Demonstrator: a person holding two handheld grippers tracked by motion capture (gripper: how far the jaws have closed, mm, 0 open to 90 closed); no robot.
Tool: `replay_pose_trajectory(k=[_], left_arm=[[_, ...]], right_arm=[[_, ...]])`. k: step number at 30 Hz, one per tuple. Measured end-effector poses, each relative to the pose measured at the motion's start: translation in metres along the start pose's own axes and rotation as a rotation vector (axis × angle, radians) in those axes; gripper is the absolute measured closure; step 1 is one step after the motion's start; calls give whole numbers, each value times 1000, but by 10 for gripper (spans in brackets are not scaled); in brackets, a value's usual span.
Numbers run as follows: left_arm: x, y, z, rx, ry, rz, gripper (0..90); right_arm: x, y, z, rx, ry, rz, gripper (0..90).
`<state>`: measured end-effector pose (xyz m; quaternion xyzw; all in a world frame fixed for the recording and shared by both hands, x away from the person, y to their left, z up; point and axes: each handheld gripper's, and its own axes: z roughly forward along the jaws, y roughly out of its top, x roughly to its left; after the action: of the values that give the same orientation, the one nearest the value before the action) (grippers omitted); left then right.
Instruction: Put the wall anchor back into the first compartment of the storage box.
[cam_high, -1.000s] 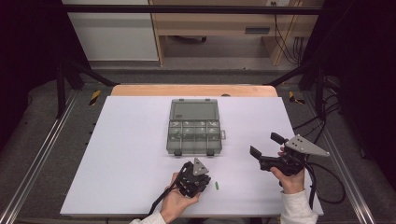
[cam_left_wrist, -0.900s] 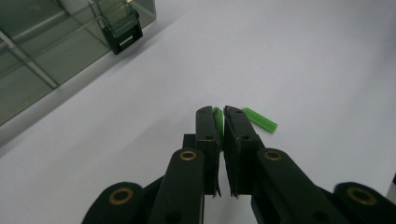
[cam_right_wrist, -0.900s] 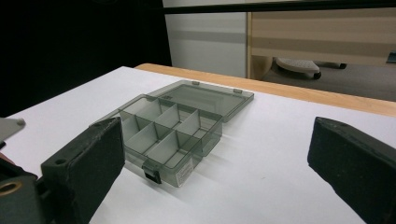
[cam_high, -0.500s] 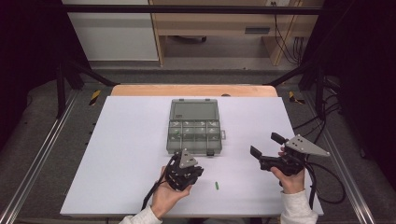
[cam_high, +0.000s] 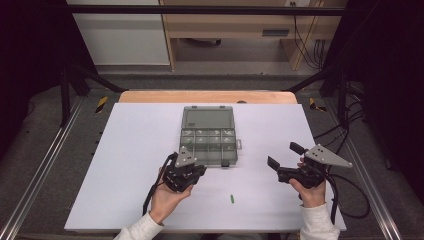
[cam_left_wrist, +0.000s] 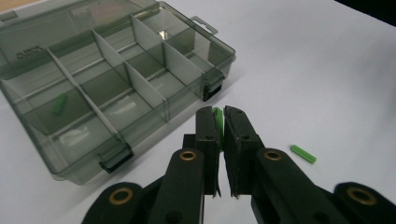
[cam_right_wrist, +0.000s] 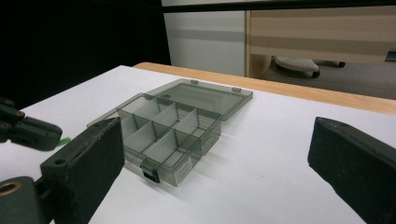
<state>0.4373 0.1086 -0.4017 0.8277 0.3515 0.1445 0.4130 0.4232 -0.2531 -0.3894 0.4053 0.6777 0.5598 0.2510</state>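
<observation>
A smoky clear compartment box (cam_high: 207, 121) lies open mid-table, lid folded back. My left gripper (cam_high: 200, 171) hovers just in front of its near left corner, shut on a small green peg (cam_left_wrist: 217, 116) that stands between the jaws. A second green peg (cam_high: 232, 198) lies loose on the white table; the left gripper view has it (cam_left_wrist: 303, 154) to the right of the jaws. A third peg (cam_left_wrist: 58, 103) rests in a box (cam_left_wrist: 140, 51) compartment. My right gripper (cam_high: 285, 155) is held open to the right of the box (cam_right_wrist: 173, 135), its jaws (cam_right_wrist: 217, 135) wide apart with nothing between them.
The white table (cam_high: 125, 165) has free room on the left and far sides. Black latches (cam_left_wrist: 114, 157) stick out of the box's front wall. A cable (cam_high: 350, 200) trails from the right gripper over the table's right edge. A wooden strip (cam_high: 207, 96) borders the far edge.
My left gripper has moved left and away from me, from beside the loose peg to the box's front. The right gripper has stayed still and open.
</observation>
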Motion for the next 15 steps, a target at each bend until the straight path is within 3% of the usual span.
replay_pose_trajectory(k=[6,11,15], left_arm=[[12,7,-6,-21,22,-6,840],[29,19,-16,-76,40,-14,840],[37,27,-18,-81,62,-4,841]], right_arm=[[0,0,0,-1,-2,-1,41],[-1,0,0,0,-4,-2,40],[-1,0,0,4,-4,0,40]])
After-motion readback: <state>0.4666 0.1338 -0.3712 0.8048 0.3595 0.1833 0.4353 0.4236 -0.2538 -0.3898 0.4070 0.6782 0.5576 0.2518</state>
